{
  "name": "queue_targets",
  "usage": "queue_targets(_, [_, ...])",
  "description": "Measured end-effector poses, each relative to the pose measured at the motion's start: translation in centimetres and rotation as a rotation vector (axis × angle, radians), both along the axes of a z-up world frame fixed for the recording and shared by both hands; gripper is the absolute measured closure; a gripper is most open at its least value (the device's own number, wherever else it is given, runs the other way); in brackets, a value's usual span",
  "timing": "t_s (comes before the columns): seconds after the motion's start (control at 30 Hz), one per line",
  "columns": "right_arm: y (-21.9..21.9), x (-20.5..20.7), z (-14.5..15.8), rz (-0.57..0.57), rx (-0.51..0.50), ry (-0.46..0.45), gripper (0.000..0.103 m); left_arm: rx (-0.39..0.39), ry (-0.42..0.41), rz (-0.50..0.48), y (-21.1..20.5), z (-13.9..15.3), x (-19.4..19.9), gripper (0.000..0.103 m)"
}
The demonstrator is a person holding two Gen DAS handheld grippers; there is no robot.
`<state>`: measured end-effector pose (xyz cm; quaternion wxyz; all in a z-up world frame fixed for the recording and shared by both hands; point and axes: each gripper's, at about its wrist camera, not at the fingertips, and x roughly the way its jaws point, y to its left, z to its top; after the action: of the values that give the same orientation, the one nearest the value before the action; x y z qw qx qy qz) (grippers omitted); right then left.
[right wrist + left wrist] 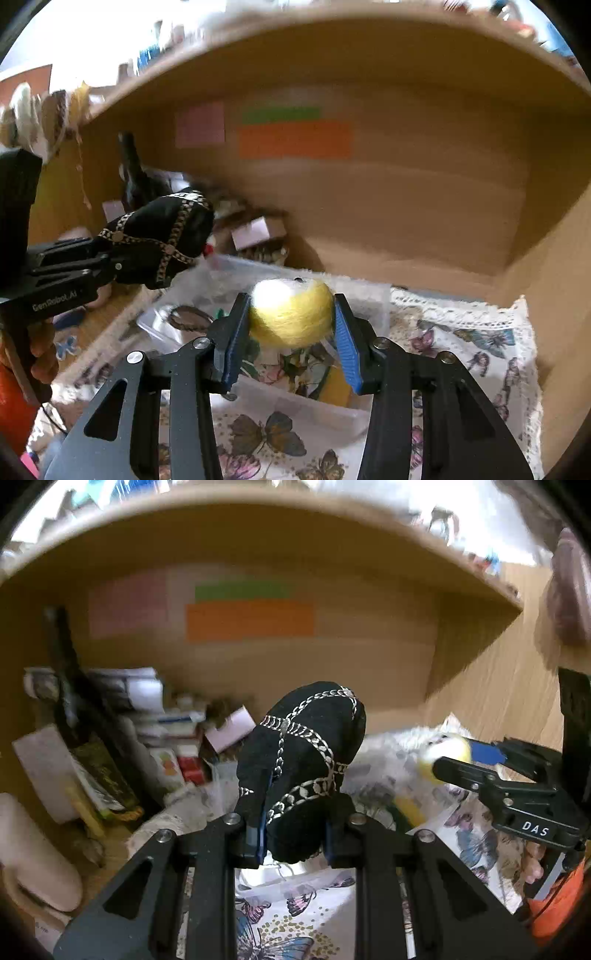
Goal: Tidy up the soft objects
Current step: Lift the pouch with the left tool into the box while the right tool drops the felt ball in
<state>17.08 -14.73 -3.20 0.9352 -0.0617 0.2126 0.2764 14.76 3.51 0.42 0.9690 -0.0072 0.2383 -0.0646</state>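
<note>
Black pouch: soft black cloth bundle (301,760) w/ silver chain-pattern trim crossing it; bulges out past the tips of the left tongs (293,836), held up in the air.
Left tongs: clamped on the black pouch, blue pads pressed into its sides.
Yellow ball: fuzzy ball (291,314), yellow w/ a white patch on its upper left; sits between the tips of the right tongs (291,332).
Right tongs: clamped on the yellow ball, fingers angled wide around it.
Pair: in the right wrist view the black pouch hangs to the left of and above the ball, the two apart.
Below: clear plastic box (369,299) just under the ball, standing on a butterfly-print cloth (480,350) w/ a lace edge.
Edges: wooden back wall (424,192) ahead of both tongs, w/ pink, green and orange paper strips on it; wooden shelf board (258,520) overhead; side wall close on the right.
Open room: bare cloth to the right of the right tongs.
Left side: crowded pile of books, cartons and small boxes (155,738) beside the left tongs. Background blurred.
</note>
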Motion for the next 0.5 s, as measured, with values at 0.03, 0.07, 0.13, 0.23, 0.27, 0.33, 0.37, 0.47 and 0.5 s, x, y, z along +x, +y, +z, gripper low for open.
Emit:
queue_targets(0.03, [0.5, 0.7, -0.5, 0.000, -0.015, 0.016, 0.063, 0.001, 0.021, -0.008, 0.1, -0.8, 0.7, 0.081])
queue_targets(0.07, [0.8, 1.2, -1.0, 0.000, -0.024, 0.031, 0.063, 0.008, 0.038, -0.004, 0.2, -1.4, 1.4, 0.081])
queue_targets(0.13, [1.6, 2.3, -2.0, 0.010, -0.041, 0.064, 0.063, 0.021, 0.073, 0.002, 0.4, -2.6, 2.7, 0.081])
queue_targets(0.23, [2.6, 3.3, -3.6, 0.025, -0.066, 0.109, 0.063, 0.012, 0.130, -0.003, 0.8, -4.2, 4.6, 0.081])
queue_targets(0.27, [2.8, 3.7, -4.2, 0.028, -0.078, 0.119, 0.063, 0.008, 0.147, -0.009, 0.9, -4.6, 5.1, 0.080])
queue_targets(0.33, [3.6, 4.0, -5.1, 0.033, -0.110, 0.130, 0.063, 0.002, 0.189, -0.024, 0.9, -5.5, 5.8, 0.080])
queue_targets(0.37, [3.7, 4.2, -5.4, 0.033, -0.129, 0.131, 0.061, 0.000, 0.210, -0.029, 0.8, -5.9, 6.1, 0.077])
queue_targets(0.47, [4.0, 4.3, -6.0, 0.010, -0.185, 0.110, 0.057, -0.023, 0.273, -0.053, 1.0, -6.9, 7.1, 0.072])
queue_targets(0.5, [3.9, 4.3, -5.8, 0.011, -0.187, 0.112, 0.052, -0.040, 0.288, -0.056, 1.1, -7.1, 7.3, 0.071])
